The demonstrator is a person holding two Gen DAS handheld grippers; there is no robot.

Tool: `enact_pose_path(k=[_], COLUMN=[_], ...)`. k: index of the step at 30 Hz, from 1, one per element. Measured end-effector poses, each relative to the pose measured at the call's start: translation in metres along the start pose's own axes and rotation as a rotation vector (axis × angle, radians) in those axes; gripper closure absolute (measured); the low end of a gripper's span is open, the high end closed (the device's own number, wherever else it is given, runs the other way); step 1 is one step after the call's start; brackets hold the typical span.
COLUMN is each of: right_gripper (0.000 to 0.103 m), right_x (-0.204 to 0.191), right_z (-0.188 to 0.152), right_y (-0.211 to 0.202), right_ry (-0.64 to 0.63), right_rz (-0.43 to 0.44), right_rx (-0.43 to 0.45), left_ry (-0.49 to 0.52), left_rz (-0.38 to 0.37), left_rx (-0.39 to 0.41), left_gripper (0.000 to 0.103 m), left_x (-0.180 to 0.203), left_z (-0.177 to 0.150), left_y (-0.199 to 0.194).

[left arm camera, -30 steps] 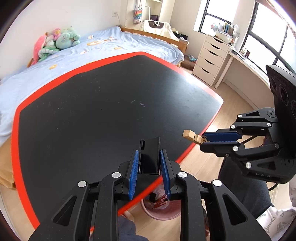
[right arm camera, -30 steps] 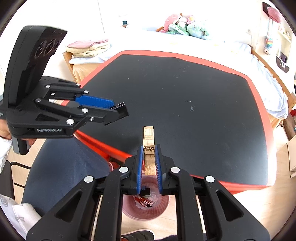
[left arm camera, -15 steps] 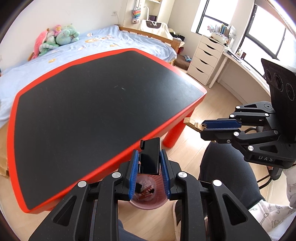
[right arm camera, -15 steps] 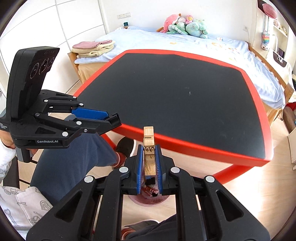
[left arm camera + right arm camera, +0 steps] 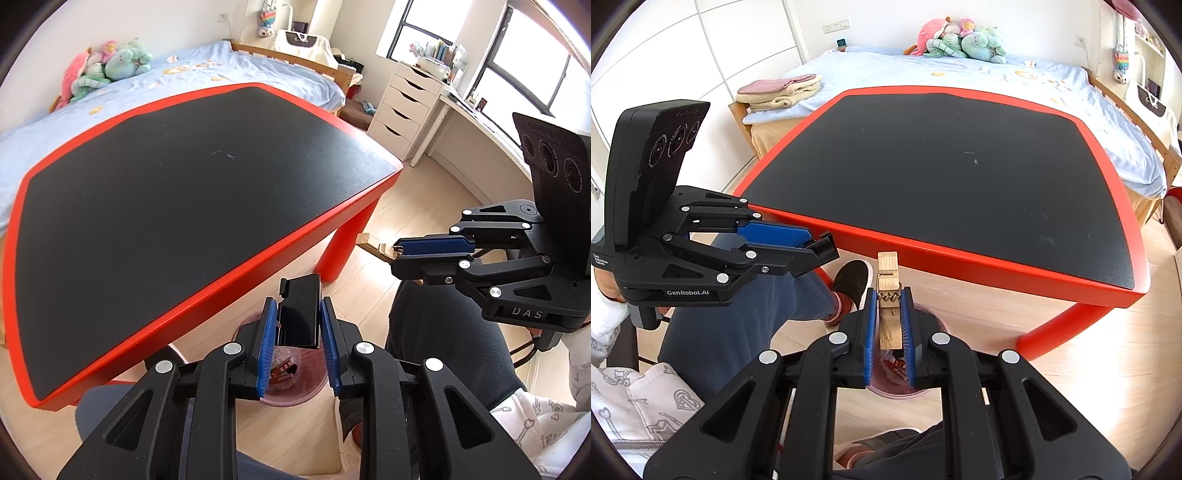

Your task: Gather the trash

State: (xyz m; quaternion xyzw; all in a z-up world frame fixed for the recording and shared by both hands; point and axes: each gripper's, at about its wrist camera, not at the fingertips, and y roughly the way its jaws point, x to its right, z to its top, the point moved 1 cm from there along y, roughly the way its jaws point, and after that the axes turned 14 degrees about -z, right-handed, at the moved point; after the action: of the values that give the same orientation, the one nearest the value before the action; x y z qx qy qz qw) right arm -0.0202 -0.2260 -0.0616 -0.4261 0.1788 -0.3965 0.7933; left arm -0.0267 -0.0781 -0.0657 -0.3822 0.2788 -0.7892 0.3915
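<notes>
My left gripper is shut on a black binder clip, held over a pink bin on the floor that holds red wrappers. My right gripper is shut on a wooden clothespin, also above the pink bin. The right gripper with its clothespin shows in the left wrist view, to the right of the left gripper and a little farther out. The left gripper shows at the left of the right wrist view.
A low table with a black top and red rim stands just beyond the bin, with a red leg. A bed with plush toys lies behind it. The person's legs flank the bin. White drawers stand at the right.
Both grippers have drawn back from over the table's edge and now hang over the pink bin on the floor, each still holding its item.
</notes>
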Motion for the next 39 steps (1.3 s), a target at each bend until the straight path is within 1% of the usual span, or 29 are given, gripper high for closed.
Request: enact_pose_path(k=[1,2,4,5,6,7,8,9,14,20,26,28,31,39], right_gripper=[0.090,0.088,0.061,0.033,0.025,0.023,0.018,0.015,0.009,0.005,0.004,0.003,0.003,0.003], right_x=[0.001,0.002,0.003,0.003,0.004,0.006,0.007,0.008,0.011,0.010,0.011,0.012,0.013,0.021], right_z=[0.000,0.000,-0.002,-0.002,-0.003,-0.004,-0.004,-0.005,-0.008,-0.010,-0.006,-0.002,0.005,0.040], right_y=[0.001,0.002,0.006,0.006,0.007,0.007,0.007,0.008,0.010,0.010,0.006,0.004,0.001,-0.010], right_ry=[-0.003,-0.004,-0.010,-0.008,0.003,0.012,0.017,0.022,0.044,0.062,0.082,0.101,0.107,0.108], right_rz=[-0.003,-0.004,-0.031,-0.037,-0.036,-0.040,-0.049,-0.055,-0.058,-0.055,-0.043,-0.028,-0.030,-0.074], right_rx=[-0.004,-0.006,-0.016,-0.016,-0.012,-0.009,-0.011,-0.015,-0.024,-0.027,-0.015,-0.013,0.002,0.059], left_ry=[0.000,-0.001,-0.010,-0.018,-0.024,-0.028,-0.029,-0.032,-0.056,-0.062,-0.069,-0.067,-0.068,-0.082], left_rz=[0.003,0.006,0.017,0.022,0.025,0.036,0.048,0.055,0.077,0.095,0.085,0.089,0.103,0.172], left_rx=[0.001,0.005,0.008,0.017,0.026,0.036,0.043,0.046,0.058,0.068,0.079,0.088,0.113,0.160], left_gripper=[0.078,0.075,0.059,0.041,0.027,0.021,0.015,0.015,0.008,0.008,0.008,0.008,0.008,0.008], left_x=[0.000,0.000,-0.002,-0.004,-0.005,-0.007,-0.007,-0.008,-0.013,-0.014,-0.014,-0.013,-0.015,-0.027], left_z=[0.001,0.001,0.002,0.003,0.003,0.003,0.002,0.002,0.000,-0.002,-0.001,0.002,0.006,0.025], left_y=[0.000,0.001,0.002,0.002,0.001,0.000,0.000,-0.001,-0.006,-0.011,-0.016,-0.019,-0.027,-0.047])
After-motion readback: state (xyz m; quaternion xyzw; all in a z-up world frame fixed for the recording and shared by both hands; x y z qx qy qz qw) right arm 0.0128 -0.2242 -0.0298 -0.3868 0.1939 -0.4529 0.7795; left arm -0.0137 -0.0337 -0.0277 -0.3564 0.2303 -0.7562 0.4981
